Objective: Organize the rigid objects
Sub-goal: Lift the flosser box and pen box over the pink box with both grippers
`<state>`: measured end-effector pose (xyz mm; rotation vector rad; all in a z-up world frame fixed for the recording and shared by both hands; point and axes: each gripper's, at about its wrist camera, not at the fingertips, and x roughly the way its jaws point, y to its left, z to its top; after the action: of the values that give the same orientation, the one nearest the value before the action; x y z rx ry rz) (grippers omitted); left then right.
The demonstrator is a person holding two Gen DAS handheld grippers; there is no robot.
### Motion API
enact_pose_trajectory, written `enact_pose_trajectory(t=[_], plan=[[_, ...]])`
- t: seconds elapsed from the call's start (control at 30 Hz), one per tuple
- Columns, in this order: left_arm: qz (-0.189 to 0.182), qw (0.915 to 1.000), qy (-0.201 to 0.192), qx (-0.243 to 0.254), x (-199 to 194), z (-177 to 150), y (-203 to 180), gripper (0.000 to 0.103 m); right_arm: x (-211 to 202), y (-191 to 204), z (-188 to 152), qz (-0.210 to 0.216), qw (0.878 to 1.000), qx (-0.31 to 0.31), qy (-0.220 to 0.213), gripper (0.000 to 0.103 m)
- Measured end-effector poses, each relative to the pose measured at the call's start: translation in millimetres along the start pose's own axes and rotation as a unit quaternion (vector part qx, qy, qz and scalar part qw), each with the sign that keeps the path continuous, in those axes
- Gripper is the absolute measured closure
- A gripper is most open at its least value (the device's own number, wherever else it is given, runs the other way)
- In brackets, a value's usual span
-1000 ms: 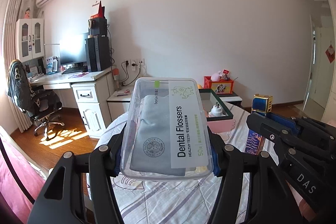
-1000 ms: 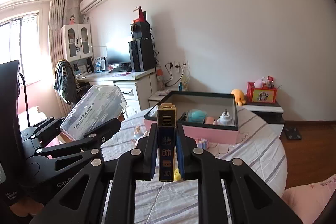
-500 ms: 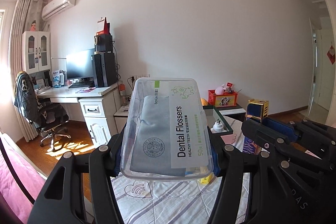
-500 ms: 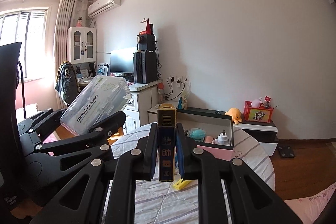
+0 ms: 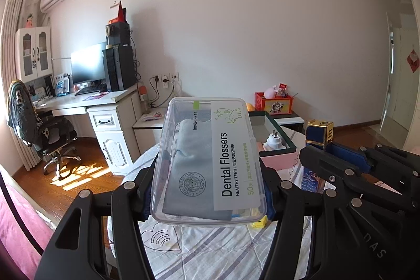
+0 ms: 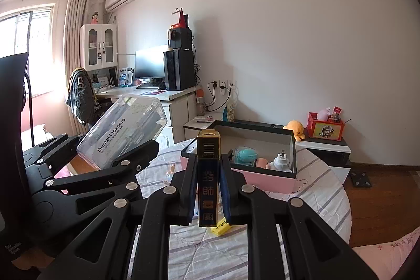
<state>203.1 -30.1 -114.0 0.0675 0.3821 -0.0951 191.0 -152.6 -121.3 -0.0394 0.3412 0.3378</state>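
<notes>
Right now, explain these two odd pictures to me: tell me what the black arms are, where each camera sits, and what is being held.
No robot here: a person carries two hand-held black grippers, each with a wide-angle camera looking along its fingers. In the left camera's picture, the left gripper clamps a clear box of dental flossers. In the right camera's picture, the right gripper is shut on a slim blue and gold box, held upright. Below lies a round table with a striped cloth. On it stands an open pink box holding small items, and a small yellow thing lies nearer.
</notes>
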Motion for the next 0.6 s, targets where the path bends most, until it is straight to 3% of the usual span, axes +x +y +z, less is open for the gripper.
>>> enact_pose_trajectory(t=[0.27,0.6], plan=[[-0.026,0.9987,0.044,0.009,94,30,4,0.042,73,-36,19,-0.005,1.0,-0.005,0.027,0.087],[-0.018,0.9938,0.107,0.022,224,49,9,0.042,190,-79,41,0.005,0.997,-0.002,0.079,0.087]])
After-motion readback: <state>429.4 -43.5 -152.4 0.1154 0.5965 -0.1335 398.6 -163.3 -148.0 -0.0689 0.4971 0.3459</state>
